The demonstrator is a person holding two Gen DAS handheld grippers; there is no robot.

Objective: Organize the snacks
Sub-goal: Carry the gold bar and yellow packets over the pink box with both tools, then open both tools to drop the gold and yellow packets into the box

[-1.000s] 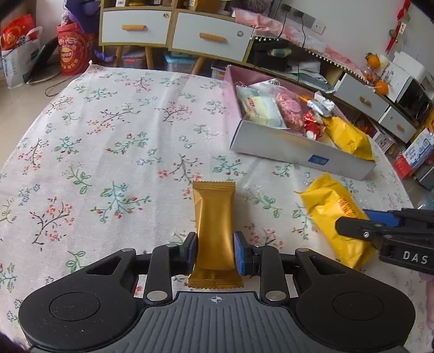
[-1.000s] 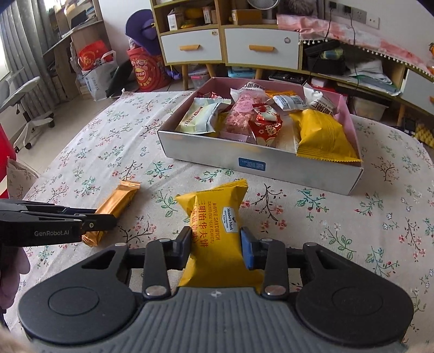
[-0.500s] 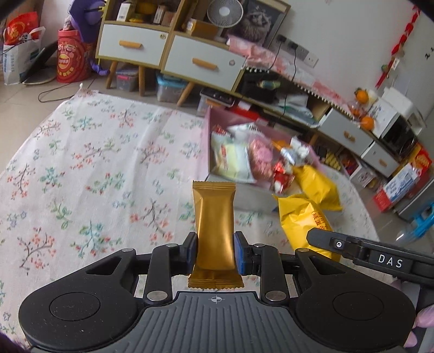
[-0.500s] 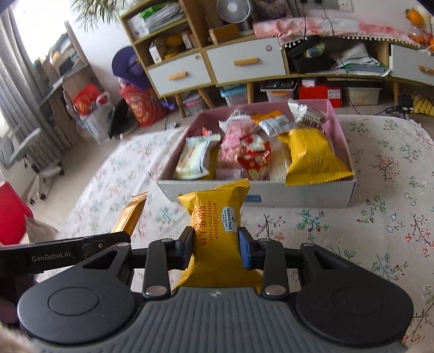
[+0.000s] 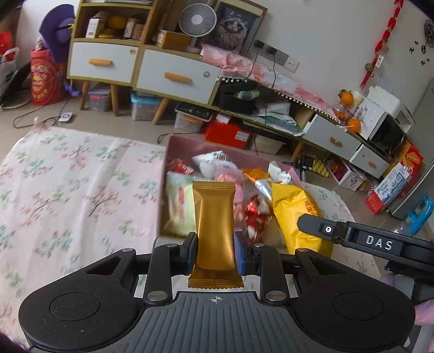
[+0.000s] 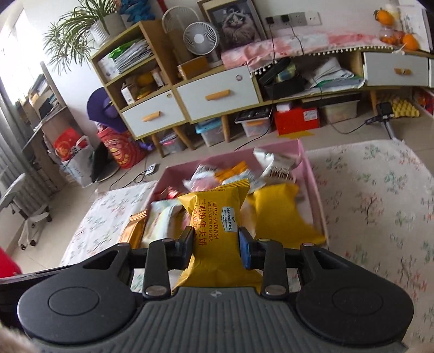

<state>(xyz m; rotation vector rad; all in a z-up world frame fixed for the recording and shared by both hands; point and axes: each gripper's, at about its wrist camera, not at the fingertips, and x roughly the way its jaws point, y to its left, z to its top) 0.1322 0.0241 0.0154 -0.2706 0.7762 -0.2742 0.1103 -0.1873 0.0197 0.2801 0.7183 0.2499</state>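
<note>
Both grippers lifted off cloth (image 5: 67, 195), clamping gold bar (image 5: 214, 230) & yellow pack (image 6: 217, 230) over crowded box (image 6: 312, 173).

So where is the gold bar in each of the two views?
Left wrist: gold bar at bottom centre, gripped in the left claw, in front of the pink box.
Right wrist: its tip shows at lower left, beside the same box.
Shared landmark: the white fan.

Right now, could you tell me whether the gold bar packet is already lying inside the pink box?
No, the gold bar packet is clamped between the left gripper fingers, held above the pink box.
</note>
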